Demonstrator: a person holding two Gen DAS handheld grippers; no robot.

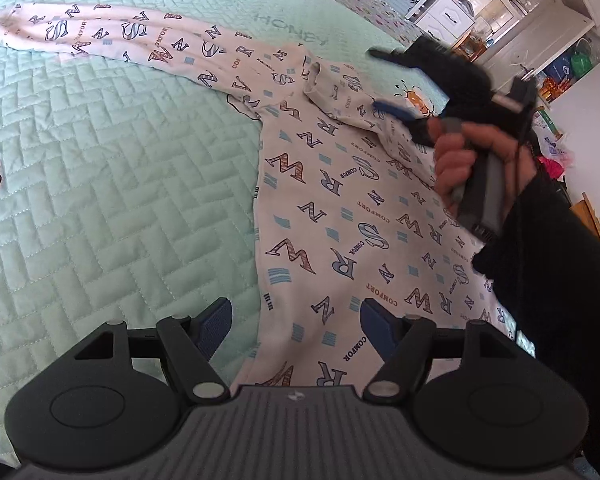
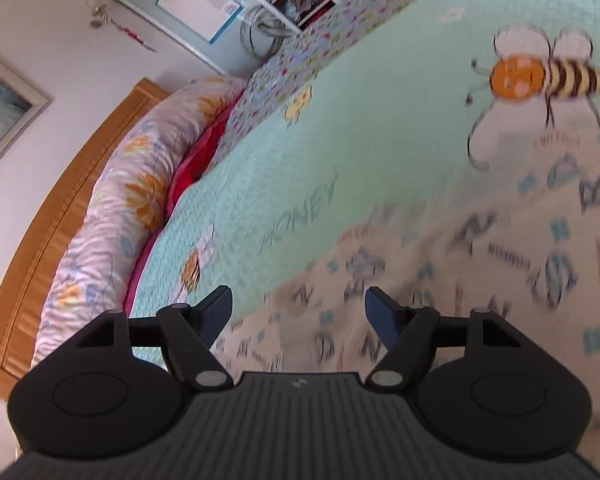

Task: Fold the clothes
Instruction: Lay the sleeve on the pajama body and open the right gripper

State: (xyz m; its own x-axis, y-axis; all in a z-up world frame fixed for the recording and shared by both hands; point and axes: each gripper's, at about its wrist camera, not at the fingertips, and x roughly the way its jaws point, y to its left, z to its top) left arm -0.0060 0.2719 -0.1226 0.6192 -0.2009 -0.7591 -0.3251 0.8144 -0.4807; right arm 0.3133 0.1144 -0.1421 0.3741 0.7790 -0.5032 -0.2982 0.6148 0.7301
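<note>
1. Letter-print top point(image 1: 332, 208) lies flat on the bed quilt point(image 1: 112, 168), one sleeve point(image 1: 112, 36) stretched out away from its body.
2. Left claw point(image 1: 296, 332) and right claw point(image 2: 298, 312) both gape wide, holding nothing.
3. Grab that sleeve's cuff cleanly, fold it across the top's body.

white letter-printed cotton shirt point(image 2: 440, 280): motion-blurred in right wrist view | hem cut off behind left gripper point(image 1: 296, 330) body | far sleeve end cut by frame edge

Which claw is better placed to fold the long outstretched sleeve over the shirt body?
Probably the left. The left claw is open over the shirt hem, on the sleeve side; the right claw, also open, hovers by the collar.
</note>
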